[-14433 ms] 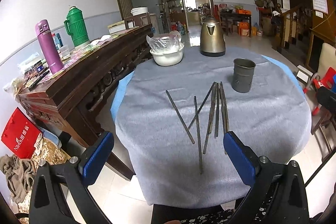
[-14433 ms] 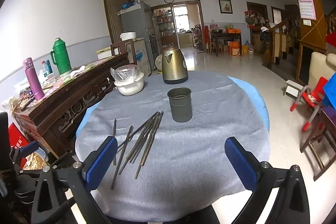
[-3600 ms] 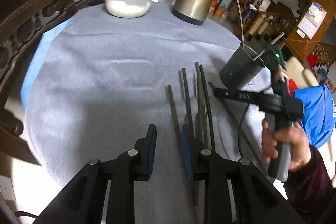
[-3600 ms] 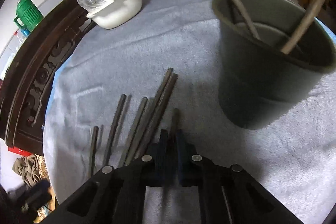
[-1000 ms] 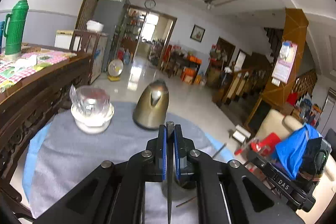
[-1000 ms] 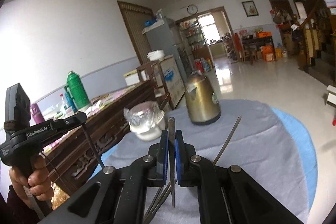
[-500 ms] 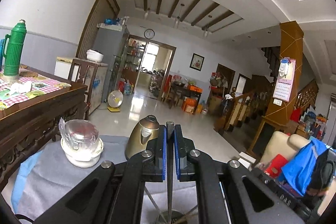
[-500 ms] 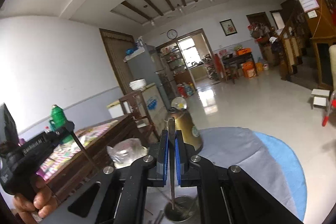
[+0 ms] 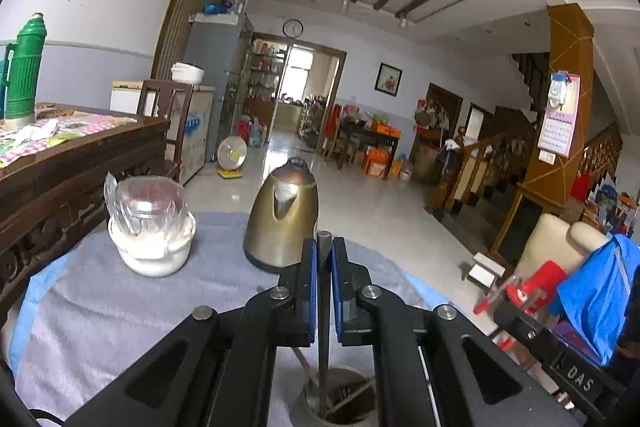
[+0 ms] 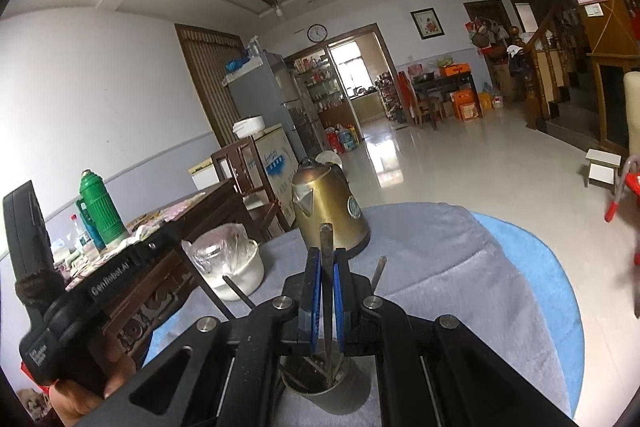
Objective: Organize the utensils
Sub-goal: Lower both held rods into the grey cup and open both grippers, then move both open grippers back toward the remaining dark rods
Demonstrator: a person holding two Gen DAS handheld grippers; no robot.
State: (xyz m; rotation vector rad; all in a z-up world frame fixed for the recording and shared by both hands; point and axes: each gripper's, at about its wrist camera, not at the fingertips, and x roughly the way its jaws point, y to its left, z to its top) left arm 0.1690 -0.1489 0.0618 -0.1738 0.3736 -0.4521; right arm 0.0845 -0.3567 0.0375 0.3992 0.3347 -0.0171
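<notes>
The left gripper (image 9: pixel 324 291) is clamping a chopstick (image 9: pixel 323 307) upright, its lower end hanging straight below the pads, inside the cup (image 9: pixel 340 401); the right gripper (image 10: pixel 327 301) is pinching another chopstick (image 10: pixel 327 291) likewise, tip dipping into the same cup (image 10: pixel 326 391) directly beneath; neither is nearer.

The left gripper (image 9: pixel 324 291) points slightly downward, its blue-padded jaws drawn nearly together and clamped on a thin dark chopstick (image 9: pixel 323 307) that stands upright between them; the right gripper (image 10: pixel 327 301) is pitched the same way, jaws likewise pinched on its own upright chopstick (image 10: pixel 327 291); in the right wrist view the person's left hand (image 10: pixel 86 395) wraps the left gripper's handle at lower left.
</notes>
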